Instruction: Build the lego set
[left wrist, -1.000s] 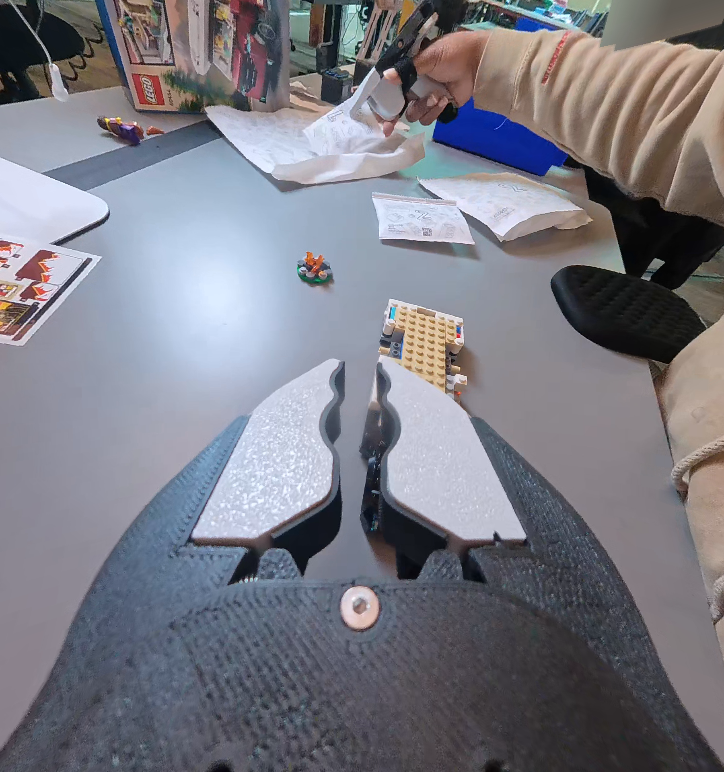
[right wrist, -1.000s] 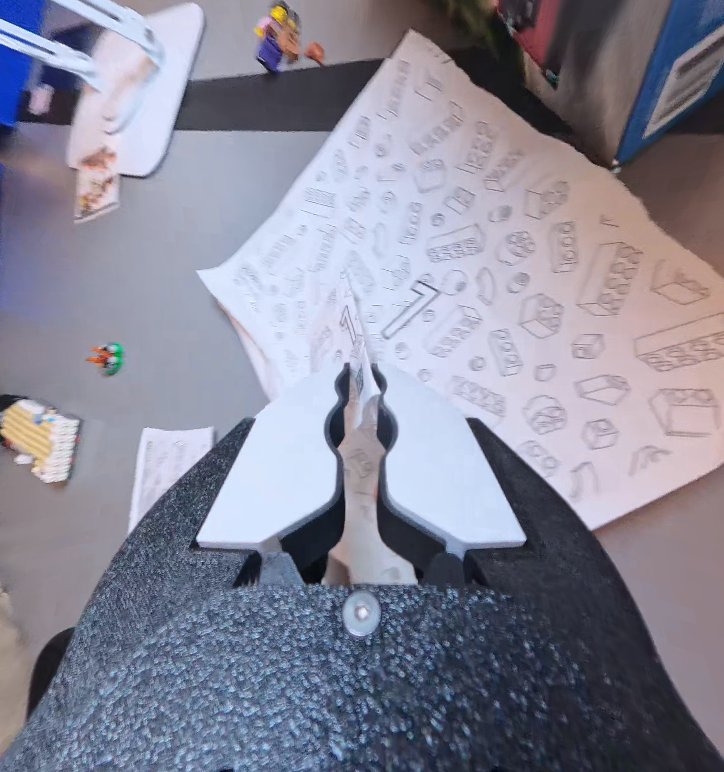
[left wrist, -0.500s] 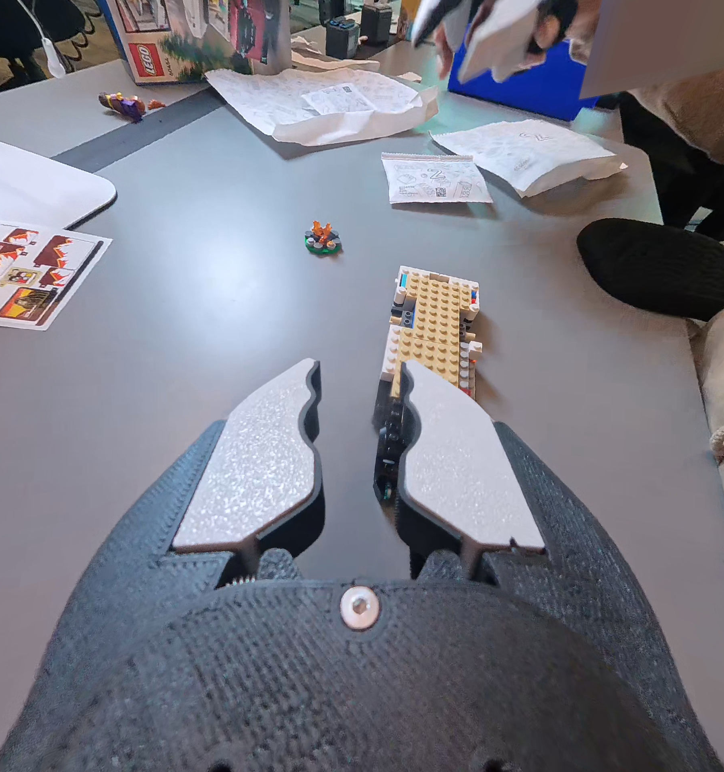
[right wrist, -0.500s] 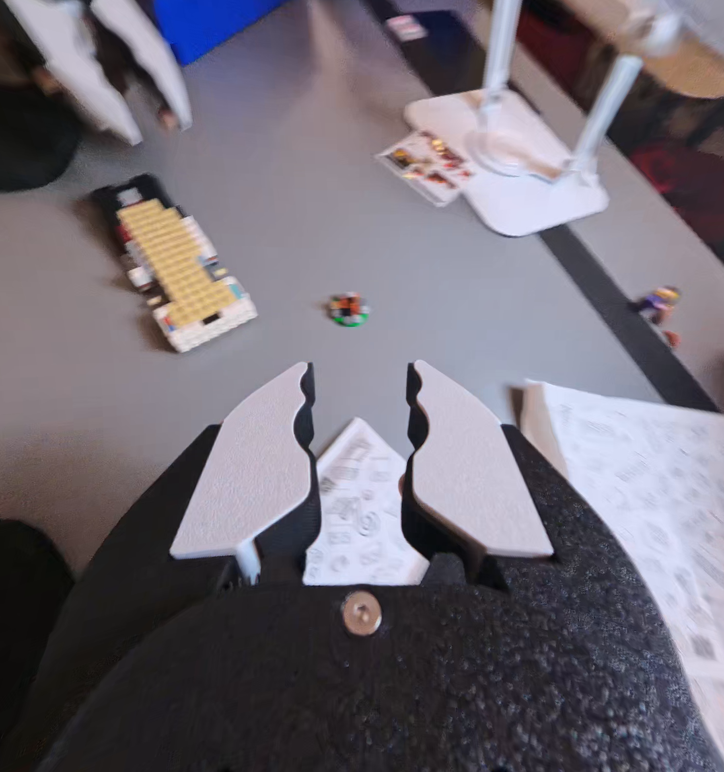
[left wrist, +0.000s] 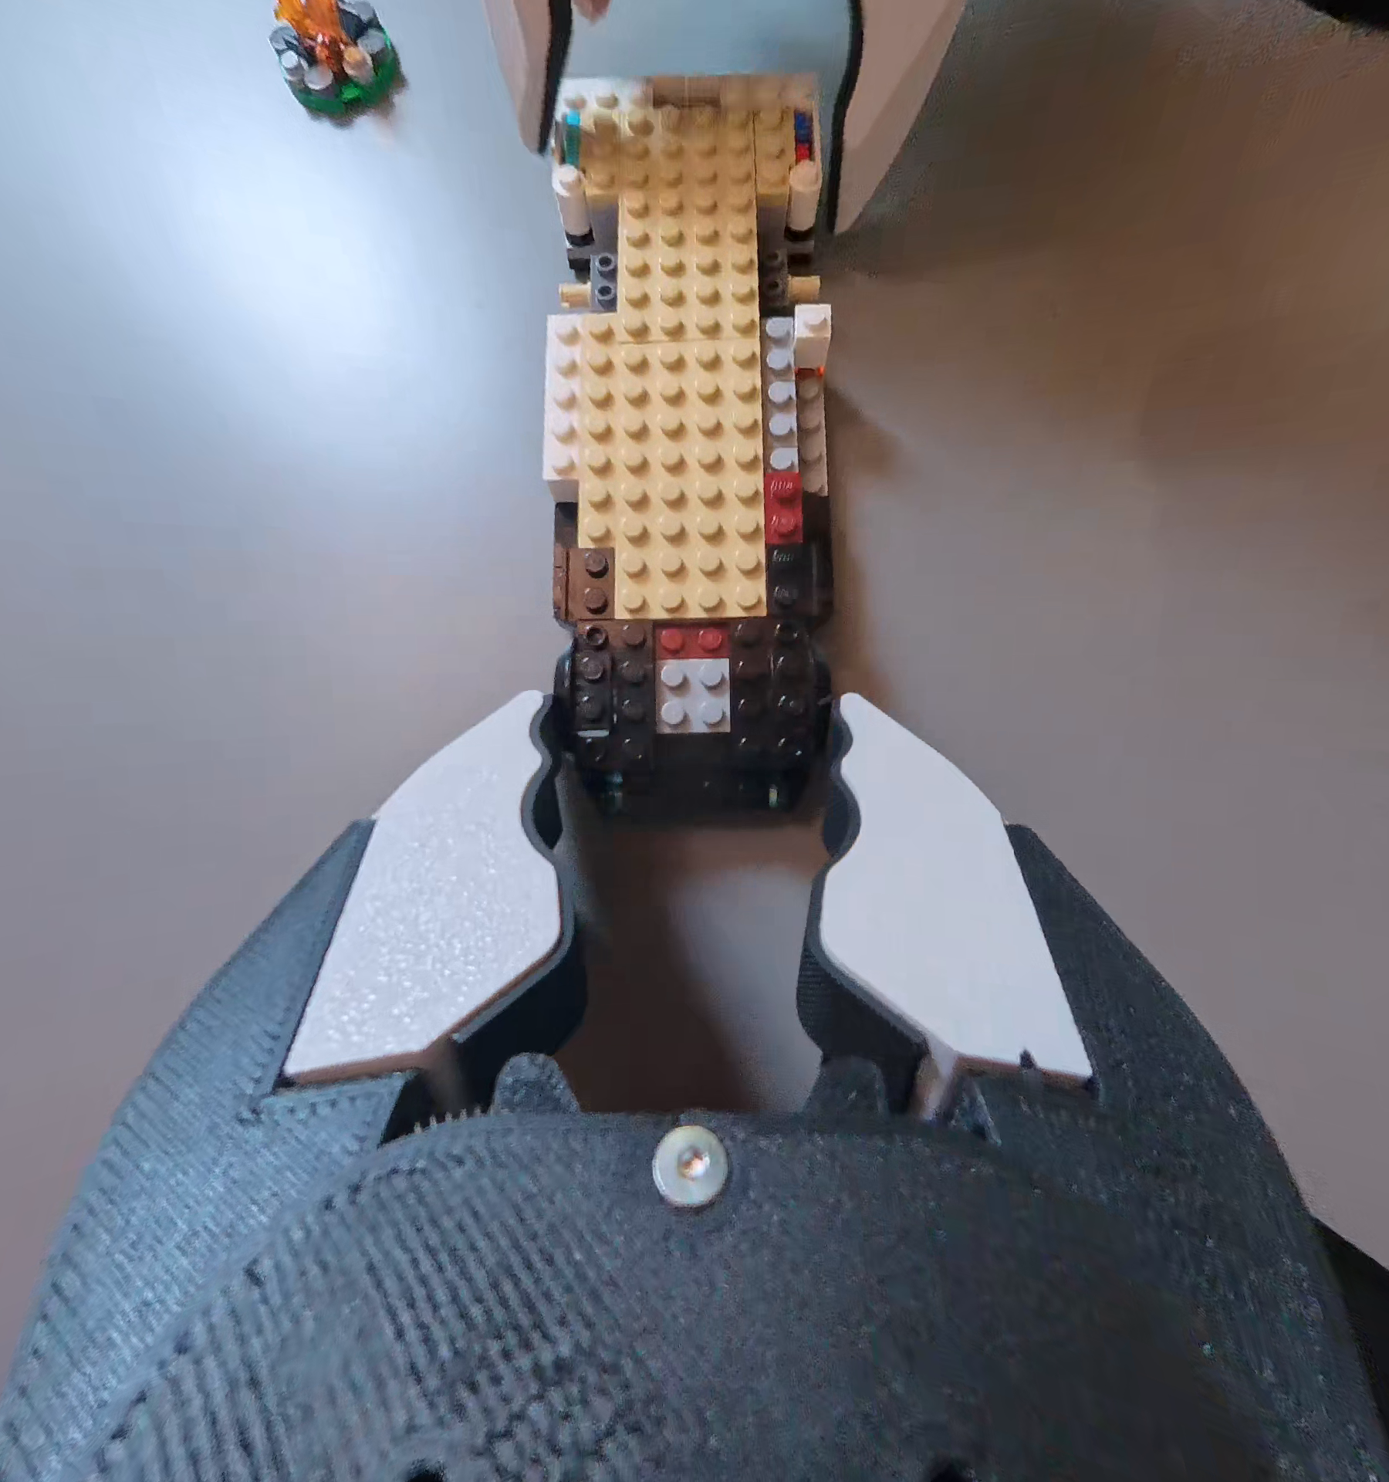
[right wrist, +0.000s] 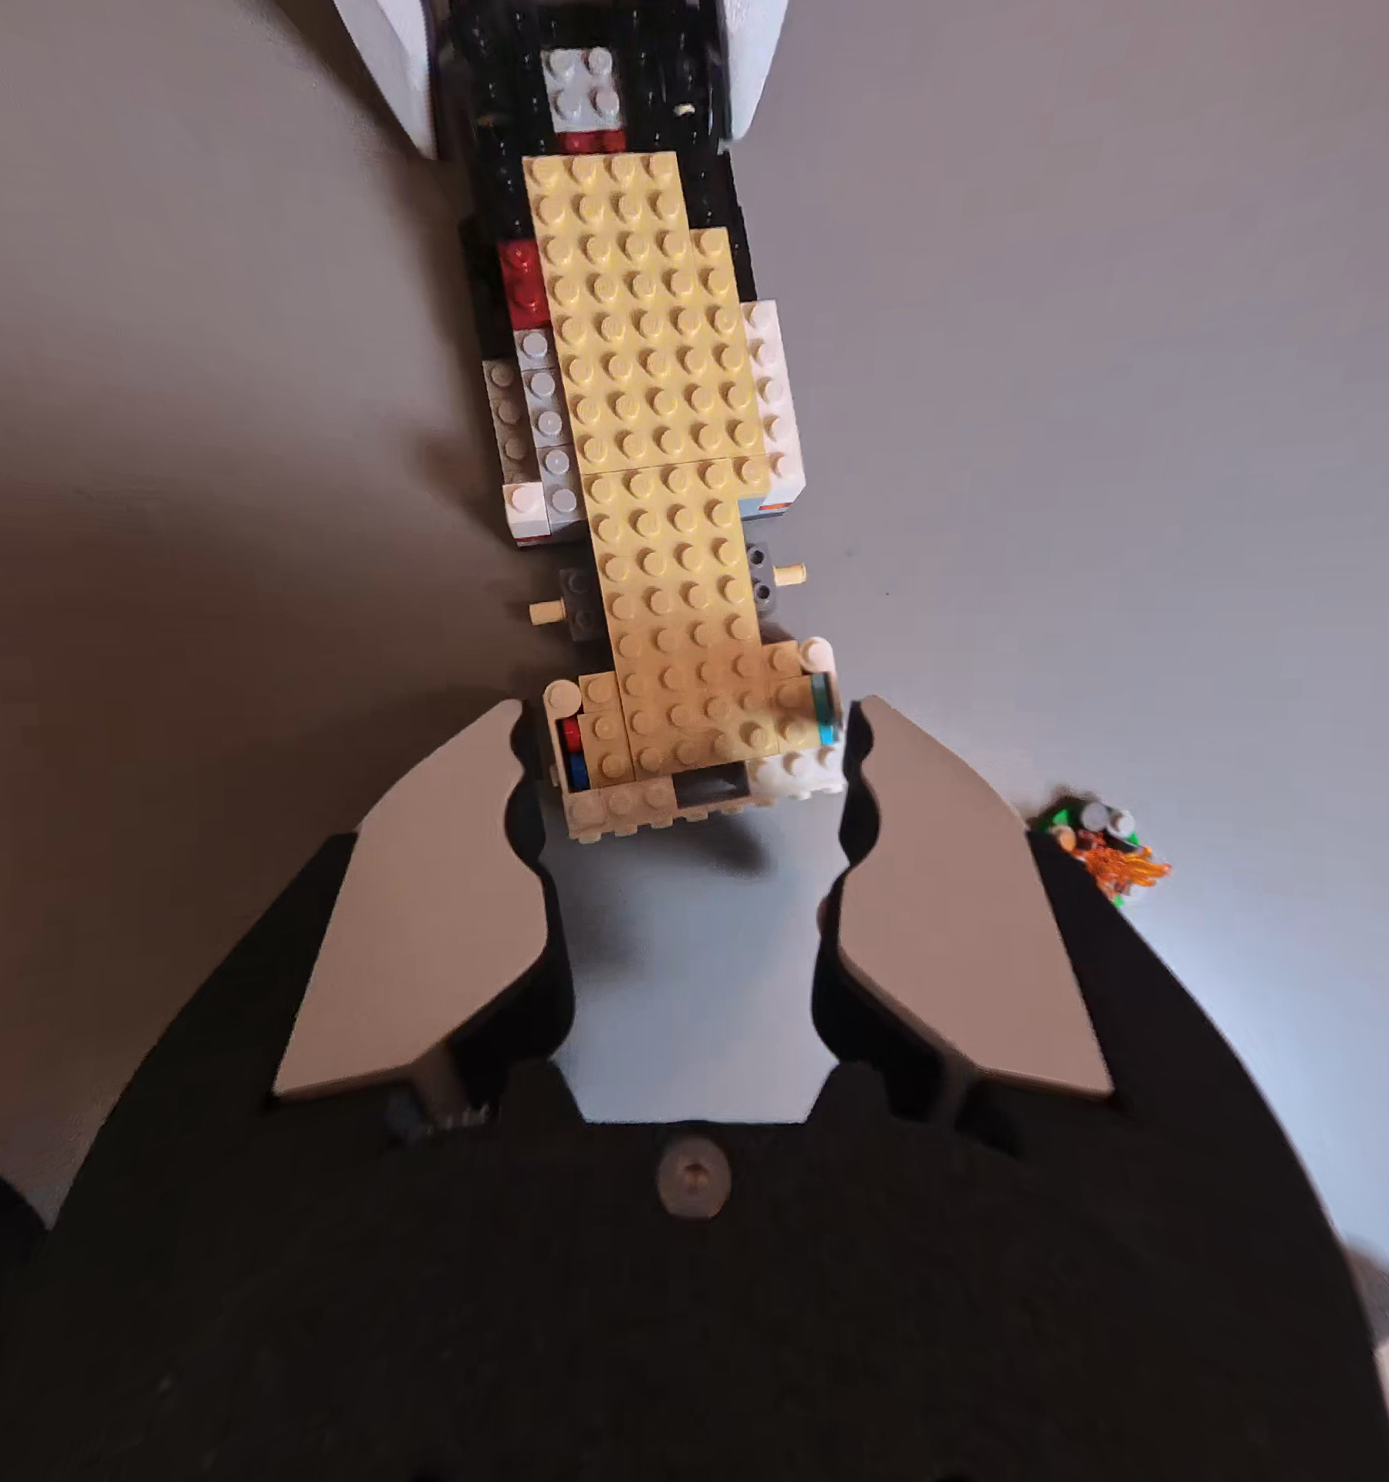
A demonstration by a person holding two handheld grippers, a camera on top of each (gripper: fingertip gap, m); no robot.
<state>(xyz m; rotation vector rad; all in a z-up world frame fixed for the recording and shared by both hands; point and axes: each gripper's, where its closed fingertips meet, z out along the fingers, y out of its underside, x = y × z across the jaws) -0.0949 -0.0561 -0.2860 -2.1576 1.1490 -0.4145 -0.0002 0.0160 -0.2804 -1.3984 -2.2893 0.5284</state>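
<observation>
Tan studded plates cover the top of a long brick model (left wrist: pixel 675 417) lying flat on the grey worktop (left wrist: pixel 194 481), and each gripper straddles one end of it. The left gripper (left wrist: pixel 687 726) is spread wide around the black end at its 12 o'clock; its fingertips (left wrist: pixel 515 722) stand just beside the side walls, and I judge that neither pad presses yet. The right gripper (right wrist: pixel 687 722) is likewise spread around the tan and white end, with a thin gap showing on both sides.

Risks, as I judge them: small parts stick out along the model's sides, among them cream pegs (right wrist: pixel 791 572), a teal disc (right wrist: pixel 822 710) and white posts, and a pad closing on one of these could snap it off. Squeezing one end alone, or tilting the two ends unevenly, could split the stacked plates at a seam.

Farther off, a small campfire piece (left wrist: pixel 338 60) with orange flames on a green base sits near 11 o'clock in the left wrist view, well clear of both grippers
</observation>
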